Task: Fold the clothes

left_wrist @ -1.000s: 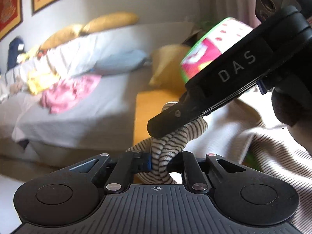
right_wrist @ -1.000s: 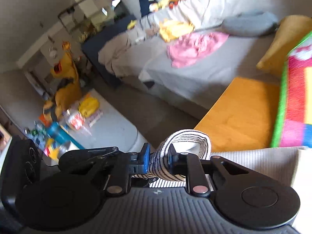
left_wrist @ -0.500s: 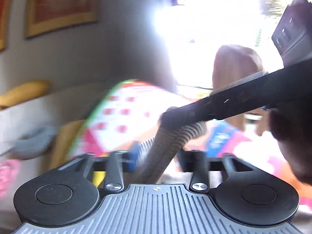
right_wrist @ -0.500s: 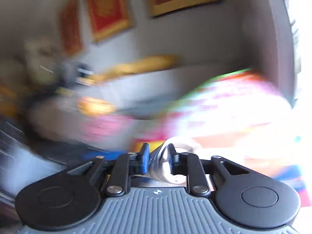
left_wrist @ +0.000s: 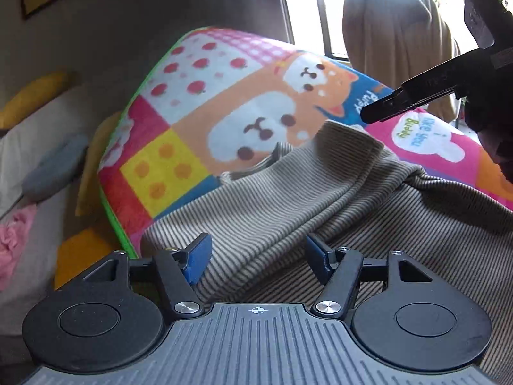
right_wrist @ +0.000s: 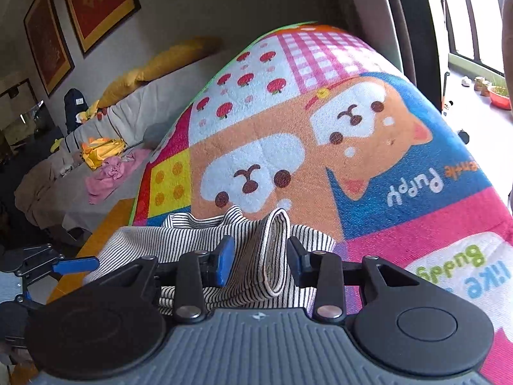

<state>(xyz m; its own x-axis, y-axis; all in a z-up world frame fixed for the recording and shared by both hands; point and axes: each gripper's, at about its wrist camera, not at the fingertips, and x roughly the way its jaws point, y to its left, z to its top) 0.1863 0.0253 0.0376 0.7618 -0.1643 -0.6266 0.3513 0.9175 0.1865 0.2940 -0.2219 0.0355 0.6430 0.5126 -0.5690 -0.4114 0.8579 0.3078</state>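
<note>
A cartoon-puppy blanket [right_wrist: 320,134], yellow pillows [right_wrist: 179,56] and 2 framed pictures [right_wrist: 96,3].

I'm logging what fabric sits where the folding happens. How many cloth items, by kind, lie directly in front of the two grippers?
Striped garment: 1, lying between the open fingers of the left gripper and the right gripper.
Cartoon puppy blanket: 1, spread beneath the garment.
Total: 2

Bare cartoon blanket [right_wrist: 400,147] lies open ahead; the bunched striped garment [left_wrist: 288,205] fills both tools' spread fingers.
</note>
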